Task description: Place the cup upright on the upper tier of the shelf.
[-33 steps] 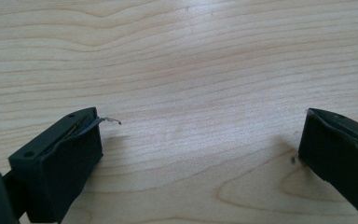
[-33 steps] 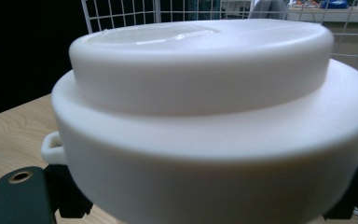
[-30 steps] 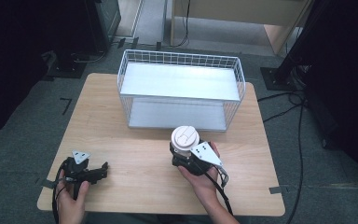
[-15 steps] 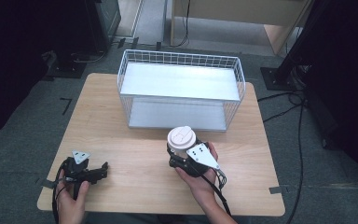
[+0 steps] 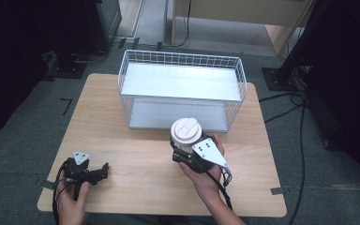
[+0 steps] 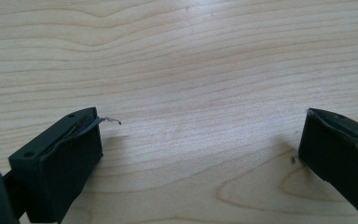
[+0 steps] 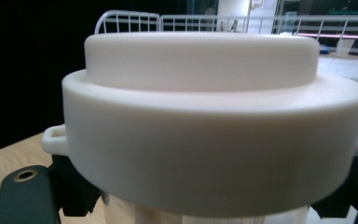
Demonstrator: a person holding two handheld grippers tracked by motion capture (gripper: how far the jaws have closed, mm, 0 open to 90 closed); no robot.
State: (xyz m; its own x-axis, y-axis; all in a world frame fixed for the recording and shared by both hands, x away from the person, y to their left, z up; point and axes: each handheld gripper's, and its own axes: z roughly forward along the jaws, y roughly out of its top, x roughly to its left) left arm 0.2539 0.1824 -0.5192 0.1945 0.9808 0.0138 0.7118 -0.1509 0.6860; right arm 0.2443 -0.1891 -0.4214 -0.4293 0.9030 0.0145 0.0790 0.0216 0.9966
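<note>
Gripping a lidded cup just below its white lid, the right gripper holds it upright at centre frame of the high view, its fingers closed on the cup's sides. The cup sits just in front of a white wire basket on the wooden bench. At lower left, the left gripper rests on the bench, its fingers spread wide with bare wood between them.
</note>
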